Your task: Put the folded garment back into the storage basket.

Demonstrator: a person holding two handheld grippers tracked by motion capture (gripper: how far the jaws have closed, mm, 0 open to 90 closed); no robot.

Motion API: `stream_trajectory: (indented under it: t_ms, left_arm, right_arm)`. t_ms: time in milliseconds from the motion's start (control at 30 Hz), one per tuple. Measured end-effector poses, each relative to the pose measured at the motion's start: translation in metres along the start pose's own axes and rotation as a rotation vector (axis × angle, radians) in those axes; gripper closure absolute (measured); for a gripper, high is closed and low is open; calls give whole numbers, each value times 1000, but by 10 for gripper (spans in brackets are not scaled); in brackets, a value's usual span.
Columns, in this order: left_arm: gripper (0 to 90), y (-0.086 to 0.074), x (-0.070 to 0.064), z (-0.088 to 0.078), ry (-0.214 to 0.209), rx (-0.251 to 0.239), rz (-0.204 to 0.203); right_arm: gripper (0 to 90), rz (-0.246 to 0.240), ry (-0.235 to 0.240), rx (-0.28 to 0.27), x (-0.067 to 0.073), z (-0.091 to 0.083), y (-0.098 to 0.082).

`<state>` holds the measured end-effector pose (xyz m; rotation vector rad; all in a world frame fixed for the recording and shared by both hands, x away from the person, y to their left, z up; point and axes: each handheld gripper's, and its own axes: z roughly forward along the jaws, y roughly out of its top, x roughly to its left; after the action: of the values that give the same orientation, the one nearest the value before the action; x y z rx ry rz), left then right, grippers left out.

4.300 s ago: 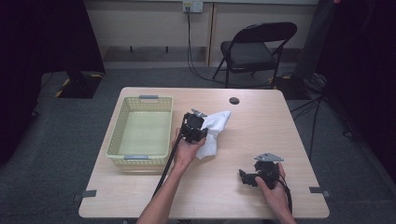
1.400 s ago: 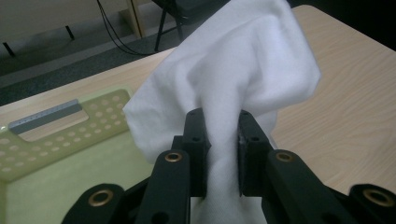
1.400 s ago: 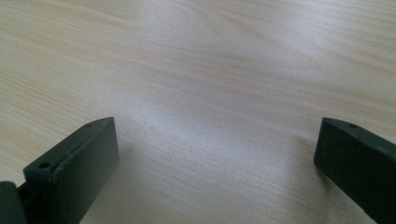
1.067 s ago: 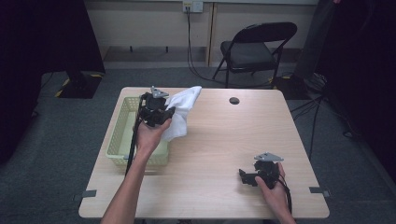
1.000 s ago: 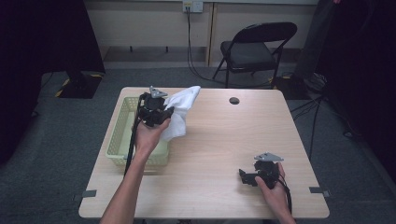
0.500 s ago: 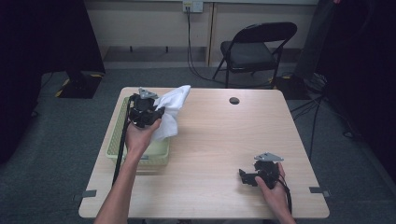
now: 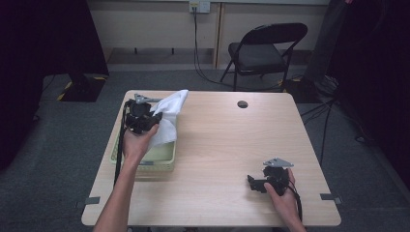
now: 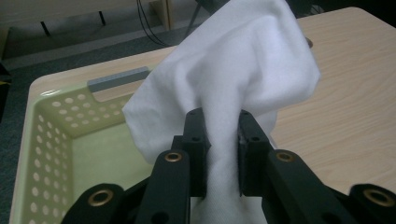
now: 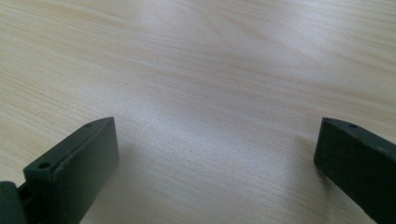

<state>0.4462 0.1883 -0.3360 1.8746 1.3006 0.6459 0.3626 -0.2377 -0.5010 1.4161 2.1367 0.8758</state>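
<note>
Cloth: soft white fabric cloth [image 8: 224,88], matte, fine weave, bunched into loose rounded folds.
Basket: pale green plastic basket [image 8: 44,135], rectangular, walls pierced with rows of round holes, grey handle strip on the far rim.
Counter: light wood-grain counter [image 9: 210,70], smooth, rectangular with rounded corners.
Left tongs: left tongs [image 8: 222,154], black, matte, with brass rivets; jaws clenched on a pinched fold of the cloth.
Right tongs: right tongs [image 9: 215,158], black blocky jaws spread wide, nothing between them; they sit low over bare counter, well apart from the left tongs.
Cloth position: gripped between the left tongs' jaws; most of it billows up and beyond the jaw tips, a tail hangs below them.
Basket position: beneath and to the left of the left tongs in the left gripper view; the cloth hangs over its near right part.
</note>
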Motion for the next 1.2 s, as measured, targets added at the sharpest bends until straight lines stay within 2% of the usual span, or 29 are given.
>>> stream_trajectory:
  t_ms: [233,333,467,633,900,1200]
  left_arm:
    - [772,-1,5,-1,7,2,-9]
    - [772,-3,7,0,36,13,5]
    - [772,-6,11,1,55,24,4]
    - [772,-14,22,3,56,24,-31]
    - [771,-22,33,12,79,44,-51]
    - [771,-29,37,28,82,65,-73]
  right_arm:
    - [0,0,0,0,0,0,0]
    - [0,0,0,0,0,0,0]
    - [0,0,0,0,0,0,0]
    - [0,0,0,0,0,0,0]
    - [0,0,0,0,0,0,0]
    - [0,0,0,0,0,0,0]
